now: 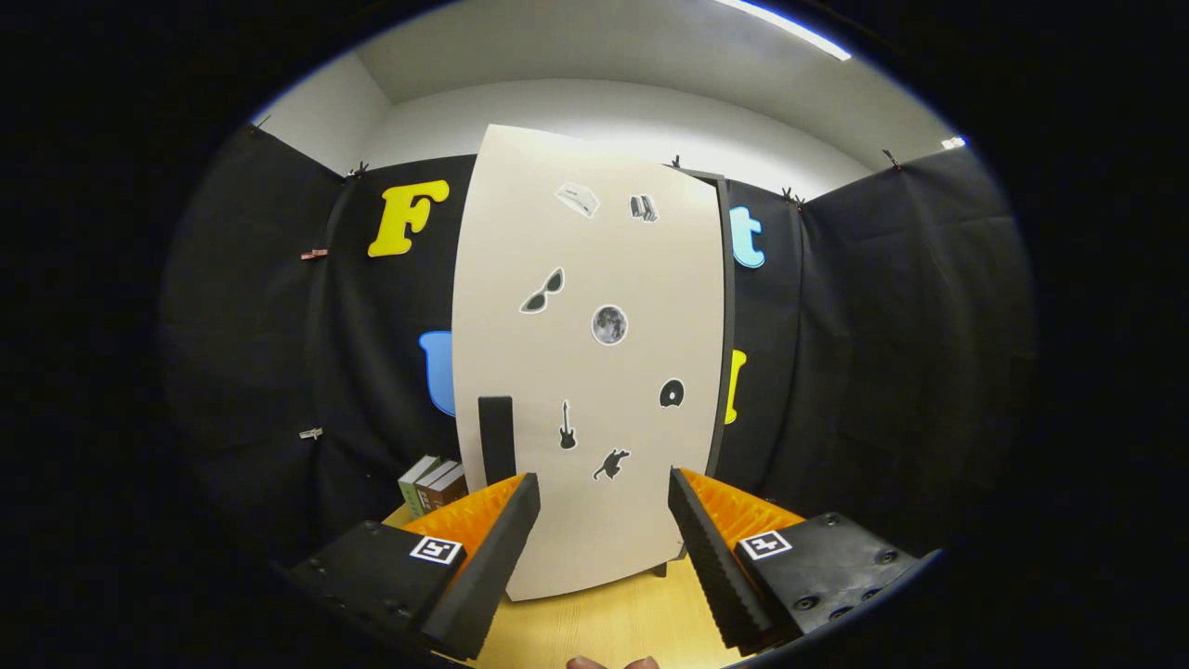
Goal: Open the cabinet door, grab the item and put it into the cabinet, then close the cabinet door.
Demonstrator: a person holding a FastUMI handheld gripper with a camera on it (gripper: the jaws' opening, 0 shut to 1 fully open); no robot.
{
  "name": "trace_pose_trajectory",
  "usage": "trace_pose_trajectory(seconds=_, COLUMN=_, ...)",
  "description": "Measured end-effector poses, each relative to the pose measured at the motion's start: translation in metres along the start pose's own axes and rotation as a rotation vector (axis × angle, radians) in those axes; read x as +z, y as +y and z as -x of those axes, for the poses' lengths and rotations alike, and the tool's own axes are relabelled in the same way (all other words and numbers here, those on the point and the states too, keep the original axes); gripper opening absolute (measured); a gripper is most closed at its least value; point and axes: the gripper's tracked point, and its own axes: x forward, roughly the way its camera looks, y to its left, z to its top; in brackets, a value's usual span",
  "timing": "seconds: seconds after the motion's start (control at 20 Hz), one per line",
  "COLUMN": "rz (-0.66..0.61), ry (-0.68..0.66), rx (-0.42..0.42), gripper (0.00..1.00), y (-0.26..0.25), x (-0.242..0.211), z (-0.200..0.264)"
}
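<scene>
Three books [433,483], one gripper [604,520] agape

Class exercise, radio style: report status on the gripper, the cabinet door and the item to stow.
Gripper open, holding nothing, facing cabinet door. Door shut, handle just beyond left finger. Books on table, left of cabinet. Nothing in the way.

readable text: none | cabinet door [594,372]: picture stickers only, no words | books [433,483] beside it: spines too small to read | claw [602,520]: fingers spread apart, square coded markers, no letters
</scene>
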Motion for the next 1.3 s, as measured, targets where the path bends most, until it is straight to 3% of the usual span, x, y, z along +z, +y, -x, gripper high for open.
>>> trace_pose_trajectory(seconds=1.3, rz=0.019, ry=-0.008, rx=0.0, gripper=0.96, y=0.0007, x=0.0021, z=0.0054)
